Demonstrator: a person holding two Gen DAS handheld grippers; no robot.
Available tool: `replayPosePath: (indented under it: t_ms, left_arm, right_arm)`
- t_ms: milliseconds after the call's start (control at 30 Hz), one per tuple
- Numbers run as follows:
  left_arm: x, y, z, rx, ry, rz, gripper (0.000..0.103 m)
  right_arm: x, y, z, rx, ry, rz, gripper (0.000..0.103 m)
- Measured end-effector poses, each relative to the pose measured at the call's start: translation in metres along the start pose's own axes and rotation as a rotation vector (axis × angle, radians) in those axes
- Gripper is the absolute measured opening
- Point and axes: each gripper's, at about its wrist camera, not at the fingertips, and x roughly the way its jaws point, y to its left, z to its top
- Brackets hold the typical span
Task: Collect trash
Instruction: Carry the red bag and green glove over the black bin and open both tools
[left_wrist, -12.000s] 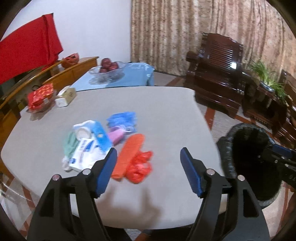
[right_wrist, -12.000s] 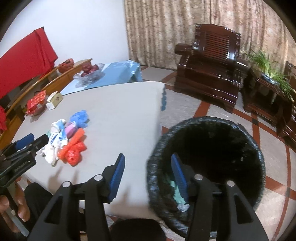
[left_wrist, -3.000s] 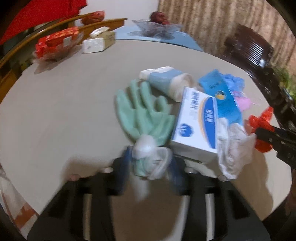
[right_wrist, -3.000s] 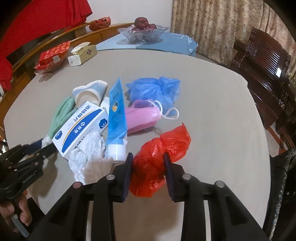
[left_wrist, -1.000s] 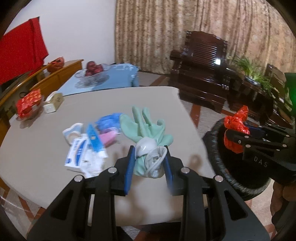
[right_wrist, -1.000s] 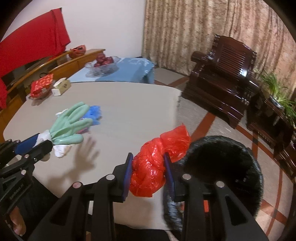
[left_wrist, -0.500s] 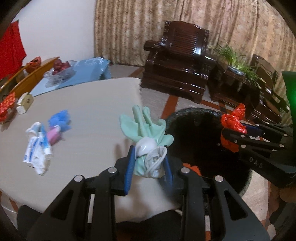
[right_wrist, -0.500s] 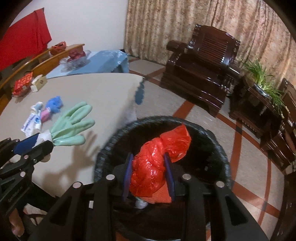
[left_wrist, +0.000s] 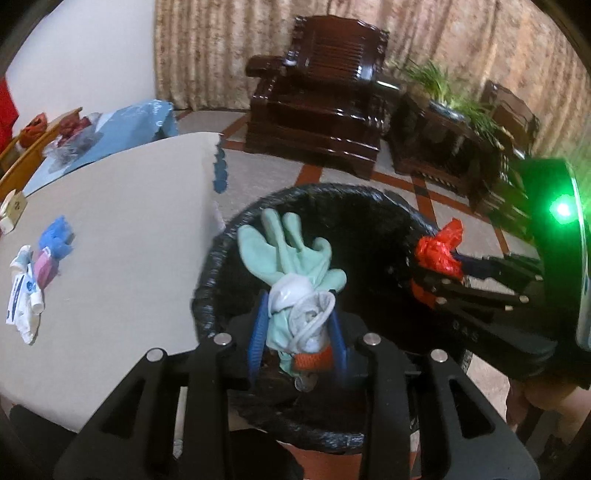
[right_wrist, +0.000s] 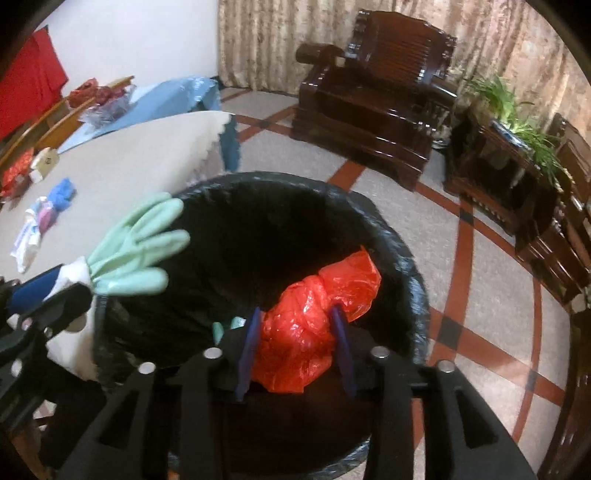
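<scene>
From the left wrist, the left gripper (left_wrist: 297, 332) is clamping the green rubber glove (left_wrist: 286, 251) over the black-lined trash bin (left_wrist: 207, 280) and should be letting go well inside the rim, while from the right wrist the right gripper (right_wrist: 295, 341) is pinching the red plastic bag (right_wrist: 314, 328) above the bin's near right side, ready for the same release.

- A dark carved wooden armchair (right_wrist: 373, 85) stands against a beige patterned curtain (right_wrist: 280, 37) that spans the back wall.
- To its right, a dark wooden side table (right_wrist: 495, 162) carries green potted plants (right_wrist: 517, 107).
- The floor (right_wrist: 480, 295) is pale speckled tile crossed by red-brown bands.
- A white wall (right_wrist: 122, 37) meets the curtain at left (a red cloth (right_wrist: 26, 85) hangs there).
- A blue-covered low table (left_wrist: 122, 129) sits beyond.
</scene>
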Motion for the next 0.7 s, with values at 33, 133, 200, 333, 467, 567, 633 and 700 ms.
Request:
replayPosePath:
  t_ms: [33, 133, 200, 333, 467, 567, 633, 700]
  left_arm:
    - [0.001, -0.002, -0.002, 0.01, 0.003, 0.004, 0.034]
    - [0.0, 0.003, -0.006, 0.006, 0.002, 0.021, 0.039]
    - [-0.004, 0.011, -0.007, -0.008, -0.006, 0.041, 0.053]
    - [-0.009, 0.022, -0.006, -0.025, -0.007, 0.053, 0.057]
    - [-0.019, 0.027, -0.006, -0.014, -0.022, 0.057, 0.057]
    - [-0.028, 0.038, -0.006, -0.029, -0.032, 0.06, 0.061]
    - [-0.033, 0.046, -0.005, -0.04, -0.041, 0.069, 0.064]
    - [-0.038, 0.055, -0.005, -0.051, -0.047, 0.076, 0.064]
  right_arm:
    - [0.001, -0.003, -0.002, 0.009, 0.005, 0.003, 0.041]
    - [0.002, -0.008, -0.009, 0.03, 0.01, 0.012, 0.043]
    - [0.002, -0.006, -0.014, 0.035, 0.017, 0.013, 0.045]
    - [0.0, -0.003, -0.016, 0.037, 0.017, 0.014, 0.049]
    - [-0.009, 0.001, -0.011, 0.04, -0.002, 0.006, 0.058]
    - [-0.015, 0.006, -0.008, 0.032, -0.008, 0.004, 0.061]
    - [-0.018, 0.01, -0.007, 0.025, -0.015, -0.009, 0.062]
    - [-0.022, 0.014, -0.006, 0.026, -0.016, -0.008, 0.062]
